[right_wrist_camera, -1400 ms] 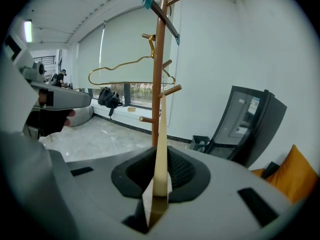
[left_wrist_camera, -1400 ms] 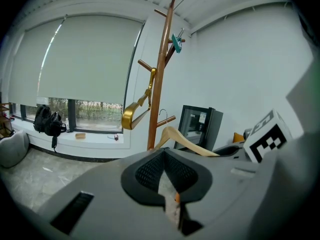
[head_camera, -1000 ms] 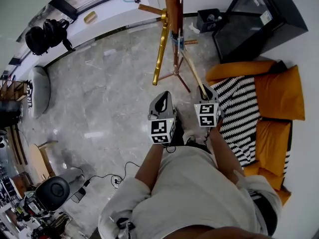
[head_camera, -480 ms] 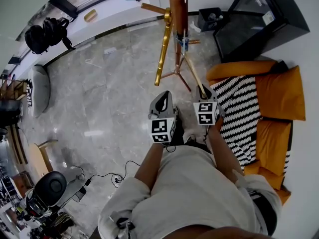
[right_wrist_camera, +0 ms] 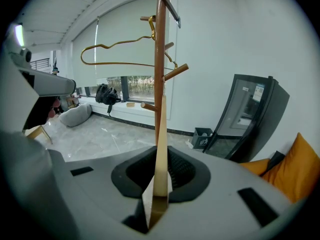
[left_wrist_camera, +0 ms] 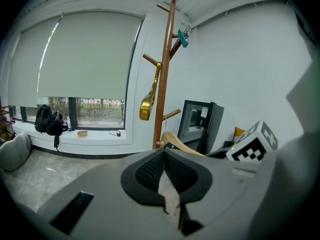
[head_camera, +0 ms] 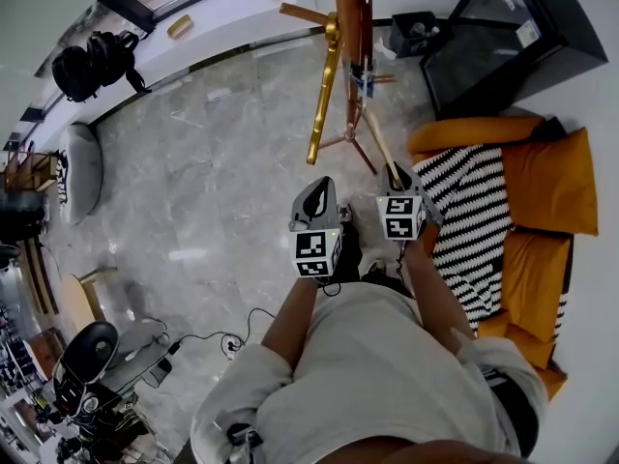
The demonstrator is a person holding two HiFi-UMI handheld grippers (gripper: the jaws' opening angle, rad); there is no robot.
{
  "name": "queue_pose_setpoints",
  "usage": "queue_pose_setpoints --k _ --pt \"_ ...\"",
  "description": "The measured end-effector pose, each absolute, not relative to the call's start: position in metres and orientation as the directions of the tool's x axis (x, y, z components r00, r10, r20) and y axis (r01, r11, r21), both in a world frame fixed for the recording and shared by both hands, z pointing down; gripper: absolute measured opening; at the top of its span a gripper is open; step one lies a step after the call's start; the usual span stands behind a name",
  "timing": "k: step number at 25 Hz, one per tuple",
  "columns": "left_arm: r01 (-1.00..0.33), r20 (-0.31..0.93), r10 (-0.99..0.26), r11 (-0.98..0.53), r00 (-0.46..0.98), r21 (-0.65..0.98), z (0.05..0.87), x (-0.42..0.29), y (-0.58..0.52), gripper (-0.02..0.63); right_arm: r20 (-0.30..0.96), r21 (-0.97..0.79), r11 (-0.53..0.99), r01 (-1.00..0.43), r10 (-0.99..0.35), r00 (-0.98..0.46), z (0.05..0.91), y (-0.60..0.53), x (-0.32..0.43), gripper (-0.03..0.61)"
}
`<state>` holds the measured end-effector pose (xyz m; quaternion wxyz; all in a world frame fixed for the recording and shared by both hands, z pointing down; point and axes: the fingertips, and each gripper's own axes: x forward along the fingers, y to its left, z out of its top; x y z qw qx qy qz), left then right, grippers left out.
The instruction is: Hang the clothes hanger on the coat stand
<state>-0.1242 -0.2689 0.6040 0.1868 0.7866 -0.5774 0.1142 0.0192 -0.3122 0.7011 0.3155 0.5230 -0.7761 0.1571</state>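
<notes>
The right gripper (right_wrist_camera: 160, 156) has its claw clamped tight on one arm of the pale wooden clothes hanger (right_wrist_camera: 161, 119). The hanger points up toward the tall brown wooden coat stand (right_wrist_camera: 159, 59) just ahead, but it is not on a peg yet. A shiny gold metal hanger (head_camera: 322, 95) hangs from the stand. The left gripper (left_wrist_camera: 163, 153) is beside the right one. Its claw is pressed together with nothing in it. An orange sofa (head_camera: 542, 182) with a black-and-white striped blanket (head_camera: 464, 211) sits to the right on the grey stone floor (head_camera: 213, 191).
</notes>
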Motion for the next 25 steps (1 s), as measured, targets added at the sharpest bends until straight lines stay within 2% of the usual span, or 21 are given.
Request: queue_pose_setpoints --k 18,25 --pt "-0.958 0.411 -0.866 -0.244 0.285 0.150 0.606 -0.139 -0.256 0.009 0.677 0.099 0.446 -0.889 -0.685 -0.269 0.727 -0.317 0.000 0.052" --pt "-0.960 0.413 -0.868 -0.229 0.277 0.161 0.608 -0.142 -0.252 0.009 0.703 -0.010 0.465 -0.885 -0.627 -0.337 0.740 -0.319 -0.011 0.060"
